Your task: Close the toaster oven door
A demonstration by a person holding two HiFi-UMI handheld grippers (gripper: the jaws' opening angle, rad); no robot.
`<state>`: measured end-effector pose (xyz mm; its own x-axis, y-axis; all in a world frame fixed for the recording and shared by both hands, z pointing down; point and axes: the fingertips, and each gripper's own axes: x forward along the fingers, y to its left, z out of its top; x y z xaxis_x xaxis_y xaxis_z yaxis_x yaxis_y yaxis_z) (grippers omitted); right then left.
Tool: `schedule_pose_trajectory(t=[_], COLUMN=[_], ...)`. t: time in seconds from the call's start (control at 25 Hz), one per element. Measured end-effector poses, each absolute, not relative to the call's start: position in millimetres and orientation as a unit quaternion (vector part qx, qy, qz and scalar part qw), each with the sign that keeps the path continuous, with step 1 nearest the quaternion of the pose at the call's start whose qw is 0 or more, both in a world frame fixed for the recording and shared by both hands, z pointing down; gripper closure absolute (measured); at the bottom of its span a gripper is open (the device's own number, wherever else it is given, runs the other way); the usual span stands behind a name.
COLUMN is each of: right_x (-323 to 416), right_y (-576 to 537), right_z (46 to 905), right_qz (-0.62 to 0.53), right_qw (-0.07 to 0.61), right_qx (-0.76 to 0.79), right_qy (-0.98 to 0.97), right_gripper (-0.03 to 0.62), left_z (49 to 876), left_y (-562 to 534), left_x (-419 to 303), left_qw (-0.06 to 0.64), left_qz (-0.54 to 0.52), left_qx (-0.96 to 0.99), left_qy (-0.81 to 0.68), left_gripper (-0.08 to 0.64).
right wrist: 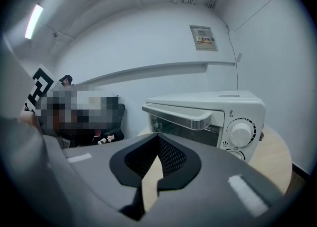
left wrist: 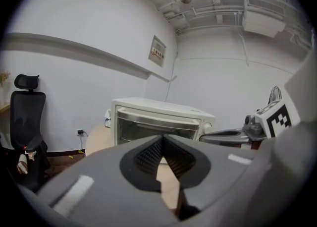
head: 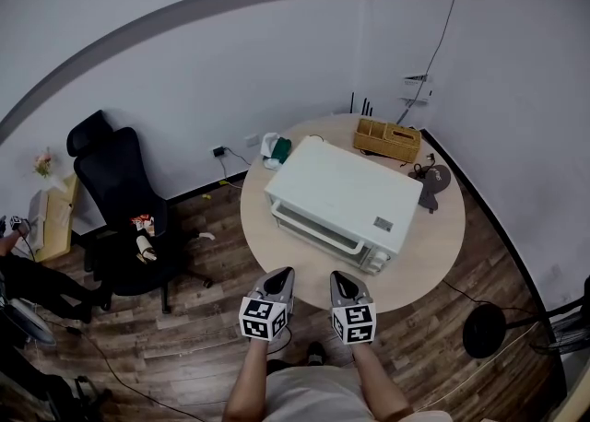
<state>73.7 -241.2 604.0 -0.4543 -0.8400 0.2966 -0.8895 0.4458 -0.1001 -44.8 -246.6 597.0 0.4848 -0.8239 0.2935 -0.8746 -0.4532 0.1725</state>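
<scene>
Nearest, the left gripper (head: 283, 276) is clenched on nothing. The right gripper (head: 344, 280) beside it is clenched and empty too. Both hang just before the round table (head: 429, 259), probably because a push needs no grasp. On the table stands the toaster oven (head: 346, 192), its door (right wrist: 181, 122) facing them, seemingly up already.

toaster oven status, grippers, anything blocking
Left gripper shut, empty; right gripper shut, empty. White metal toaster oven on pale round table, door looks upright, untouched. Nothing in the way.
</scene>
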Motion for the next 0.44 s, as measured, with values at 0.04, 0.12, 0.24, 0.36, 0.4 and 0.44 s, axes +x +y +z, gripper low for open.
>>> schedule_pose_trajectory(t=[0.04, 0.12, 0.24, 0.36, 0.4, 0.44], right_x=[73.6, 73.9, 75.1, 75.2, 75.0, 74.7], right_y=[-240.6, -240.0, -240.3, -238.7, -237.9, -237.1], right_z=[602.7, 599.7, 596.3, 594.1, 593.4, 592.6], right_qz=[0.120, 0.118, 0.114, 0.113, 0.112, 0.111], right_qw=[0.102, 0.101, 0.099, 0.096, 0.094, 0.093], right_qx=[0.512, 0.514, 0.516, 0.517, 0.517, 0.518], right_qy=[-0.844, -0.844, -0.843, -0.843, -0.843, -0.843], right_gripper=[0.594, 0.594, 0.594, 0.594, 0.594, 0.594], left_z=[597.0, 596.7, 596.5, 596.7, 596.4, 596.1], left_y=[-246.7, -247.3, -248.7, -247.7, -247.1, -246.4], left_x=[-45.1, -45.2, -43.9, -42.3, -41.9, -41.6], left_qw=[0.152, 0.154, 0.154, 0.155, 0.155, 0.155], left_qz=[0.083, 0.081, 0.081, 0.080, 0.080, 0.080], left_qx=[0.848, 0.849, 0.851, 0.852, 0.852, 0.853], left_qy=[-0.500, -0.499, -0.496, -0.494, -0.493, -0.493], left_gripper=[0.503, 0.503, 0.503, 0.503, 0.503, 0.503])
